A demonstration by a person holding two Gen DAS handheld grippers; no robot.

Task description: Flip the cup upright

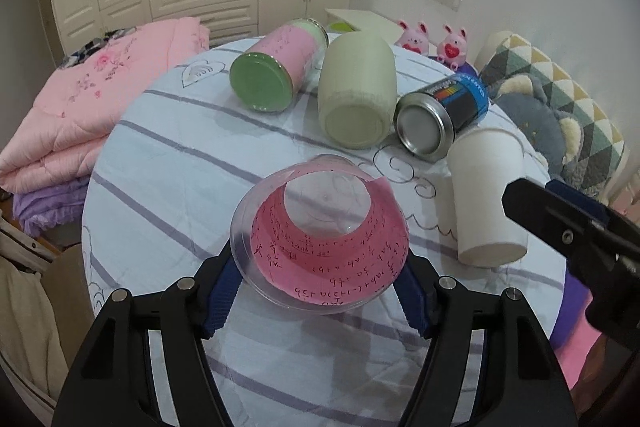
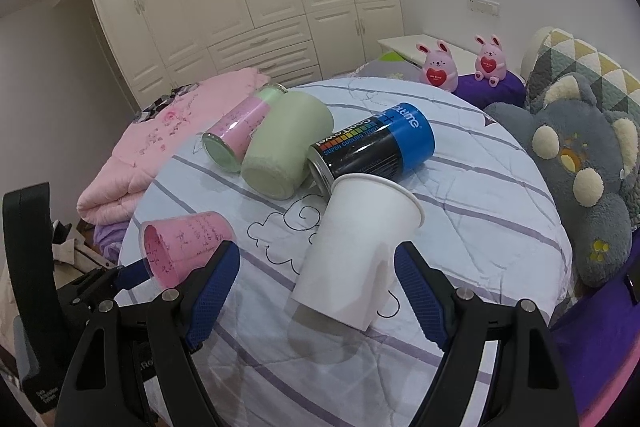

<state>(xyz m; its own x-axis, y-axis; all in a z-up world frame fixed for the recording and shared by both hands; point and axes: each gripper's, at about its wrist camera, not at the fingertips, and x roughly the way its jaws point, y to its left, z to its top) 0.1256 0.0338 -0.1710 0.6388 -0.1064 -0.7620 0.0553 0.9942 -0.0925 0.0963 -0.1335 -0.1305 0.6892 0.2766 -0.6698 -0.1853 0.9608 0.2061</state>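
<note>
A clear plastic cup lined with pink written paper [image 1: 320, 239] lies on its side on the striped round table [image 1: 168, 163], mouth toward my left gripper [image 1: 320, 291]. The blue pads touch its rim on both sides; the gripper is shut on it. It also shows in the right wrist view [image 2: 180, 243]. A white paper cup [image 2: 356, 251] lies tilted on the table, base toward my right gripper [image 2: 316, 287]. That gripper is open, with its pads beside the cup and apart from it. The white cup [image 1: 488, 199] and the right gripper [image 1: 560, 223] also show in the left wrist view.
Behind lie a pink-and-green jar [image 1: 276, 67], a pale green cup [image 1: 356, 95] and a blue-black can [image 1: 444, 111], all on their sides. Pink quilts [image 1: 80, 115] are left of the table, plush toys [image 2: 576, 167] and pillows right.
</note>
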